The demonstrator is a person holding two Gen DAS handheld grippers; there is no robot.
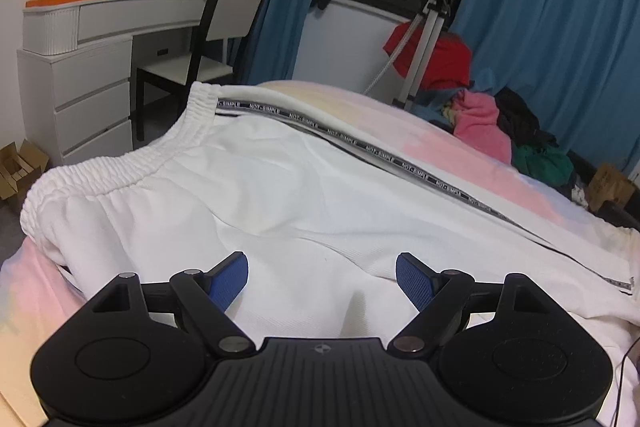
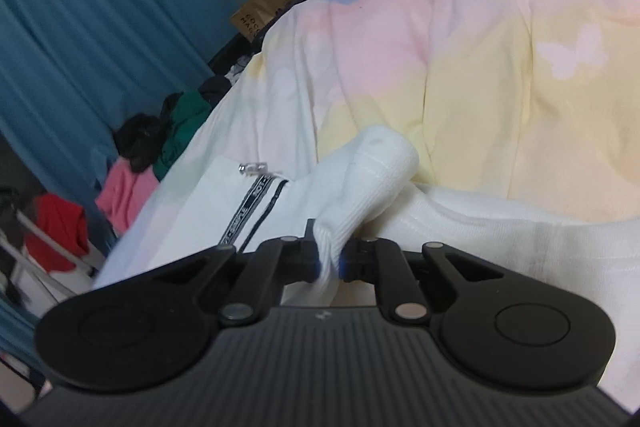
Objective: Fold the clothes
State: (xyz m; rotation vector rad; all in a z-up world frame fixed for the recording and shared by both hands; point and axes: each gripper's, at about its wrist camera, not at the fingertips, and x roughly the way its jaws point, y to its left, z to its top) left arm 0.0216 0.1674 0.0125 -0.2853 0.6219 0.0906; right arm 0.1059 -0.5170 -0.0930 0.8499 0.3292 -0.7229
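White trousers (image 1: 280, 195) with an elastic waistband at the left and a lettered black side stripe (image 1: 360, 147) lie spread across the pastel bedsheet (image 1: 460, 155) in the left wrist view, where the left gripper (image 1: 322, 279) hangs just above the near cloth with its blue pads (image 1: 228, 281) spread wide and nothing between them. From the right wrist, the right gripper (image 2: 330, 259) has its jaws pinched on a ribbed white cuff (image 2: 360, 195) of the trousers, bunched just ahead of it, with the bedsheet beyond.

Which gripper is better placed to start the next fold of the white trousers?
Probably the right gripper: it is already shut on the ribbed cuff of the white trousers. The left gripper is open, holding nothing.
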